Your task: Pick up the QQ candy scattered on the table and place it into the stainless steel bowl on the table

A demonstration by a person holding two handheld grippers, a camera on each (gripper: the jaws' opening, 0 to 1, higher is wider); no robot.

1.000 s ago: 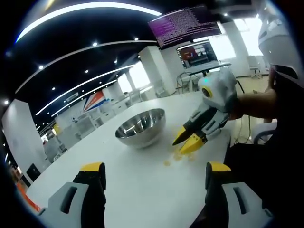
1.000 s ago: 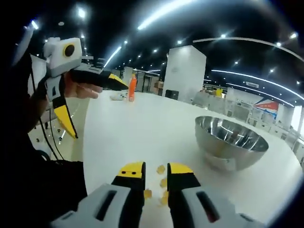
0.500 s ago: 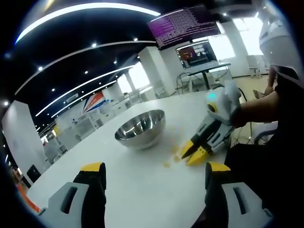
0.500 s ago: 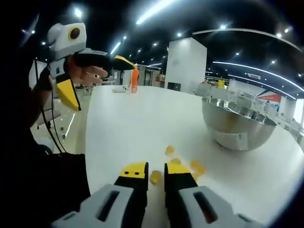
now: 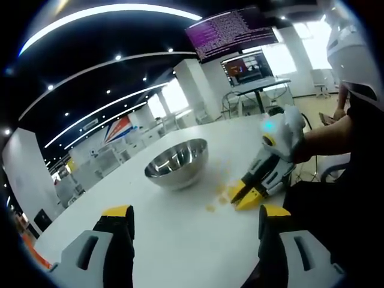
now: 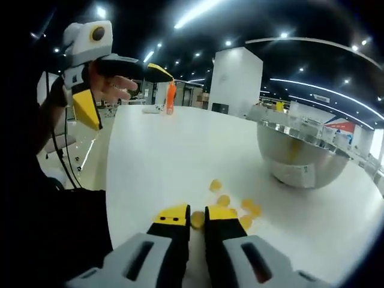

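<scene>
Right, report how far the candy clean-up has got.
Done: nothing visible; the stainless steel bowl shows no candy inside from here. In hand: the right gripper is down at the table with its jaws nearly closed around one yellow candy. The left gripper is held wide open above the table. Left: the scattered candies beside the bowl.

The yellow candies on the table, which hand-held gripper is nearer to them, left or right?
Right. The right hand-held gripper is down at the candies with one piece between its jaw tips. The left hand-held gripper is held up in the air, off to the side, well away from them.
</scene>
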